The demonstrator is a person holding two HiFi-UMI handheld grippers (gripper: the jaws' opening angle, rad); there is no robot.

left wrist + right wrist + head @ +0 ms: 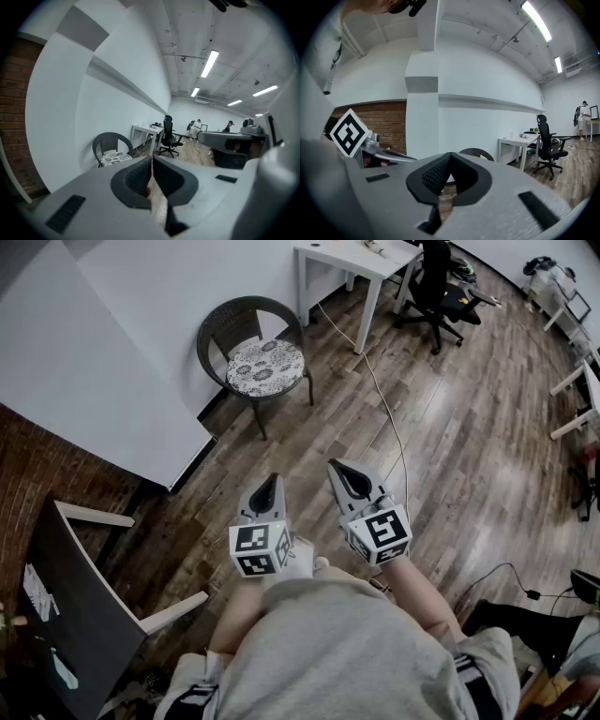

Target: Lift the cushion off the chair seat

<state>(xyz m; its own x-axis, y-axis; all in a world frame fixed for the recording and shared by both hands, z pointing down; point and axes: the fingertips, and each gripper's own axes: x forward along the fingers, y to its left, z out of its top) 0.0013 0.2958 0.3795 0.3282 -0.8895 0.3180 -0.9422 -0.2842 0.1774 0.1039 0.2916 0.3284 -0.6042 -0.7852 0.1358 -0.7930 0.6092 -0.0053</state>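
Note:
A dark wicker chair point(246, 322) stands by the white wall, well ahead of me across the wooden floor. On its seat lies a round cushion point(266, 367) with a black-and-white flower pattern. My left gripper point(270, 486) and right gripper point(339, 471) are held side by side close to my body, both shut with nothing between their jaws, far short of the chair. The left gripper view has the chair point(107, 142) and cushion point(115, 158) small, beyond the closed left gripper point(152, 161). Only the chair's back point(476, 152) peeks over the right gripper point(450, 158) in the right gripper view.
A white desk point(361, 259) and a black office chair point(439, 289) stand right of the wicker chair. A thin cable point(389, 418) runs over the floor. A dark table with white legs point(80, 610) is close at my left. People point(197, 127) stand far off.

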